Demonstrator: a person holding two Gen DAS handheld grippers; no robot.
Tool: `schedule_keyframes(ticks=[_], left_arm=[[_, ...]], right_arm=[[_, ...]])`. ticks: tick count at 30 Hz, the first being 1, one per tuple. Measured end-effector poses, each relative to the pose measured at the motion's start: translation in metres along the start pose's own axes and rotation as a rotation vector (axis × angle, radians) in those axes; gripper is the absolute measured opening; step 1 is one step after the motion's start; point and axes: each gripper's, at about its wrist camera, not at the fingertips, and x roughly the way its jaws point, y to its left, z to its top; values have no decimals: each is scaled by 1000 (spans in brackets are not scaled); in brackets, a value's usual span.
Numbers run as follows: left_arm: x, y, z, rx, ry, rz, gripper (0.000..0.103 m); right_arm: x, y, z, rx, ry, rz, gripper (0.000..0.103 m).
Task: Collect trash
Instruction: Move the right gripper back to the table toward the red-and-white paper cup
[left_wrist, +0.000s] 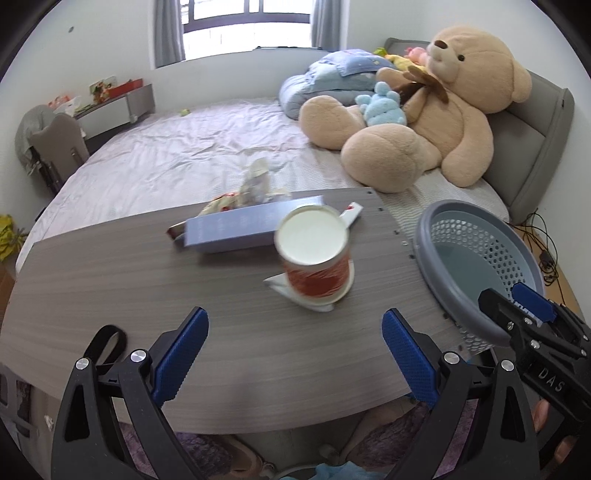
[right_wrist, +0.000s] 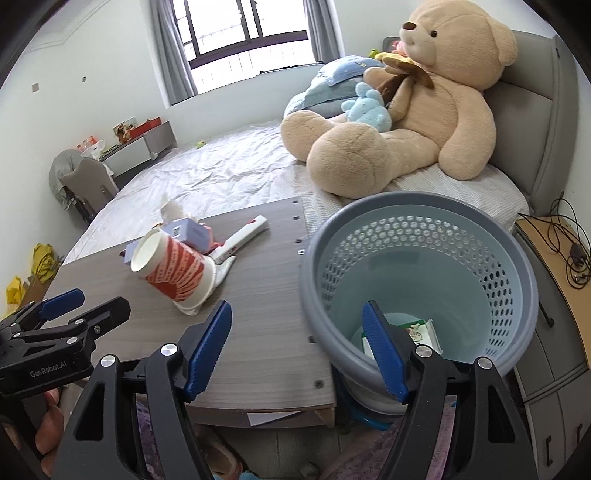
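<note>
Right now your left gripper (left_wrist: 295, 354) hangs over the near edge of the grey wood table (left_wrist: 110, 295), jaws spread wide with nothing between them. Your right gripper (right_wrist: 297, 347) also stands wide and empty, straddling the rim of the blue perforated waste basket (right_wrist: 517, 280), where a small green-and-white packet (right_wrist: 421, 328) lies at the bottom. Ahead, the red-and-white paper cup (left_wrist: 314, 258) lies tipped on crumpled white paper (left_wrist: 291, 291), beside a lavender box (left_wrist: 236, 229).

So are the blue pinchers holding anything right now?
No. The left gripper and the right gripper are both open and empty. The paper cup lies untouched on the table.
</note>
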Motion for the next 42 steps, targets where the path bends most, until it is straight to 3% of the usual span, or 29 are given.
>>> schedule_keyframes(ticks=[22, 42], left_arm=[[-3, 121, -43, -188, 43, 152, 93], [13, 166, -52, -249, 70, 179, 93]], right_arm=[[43, 99, 8, -212, 16, 104, 71], [96, 131, 20, -290, 3, 33, 71]])
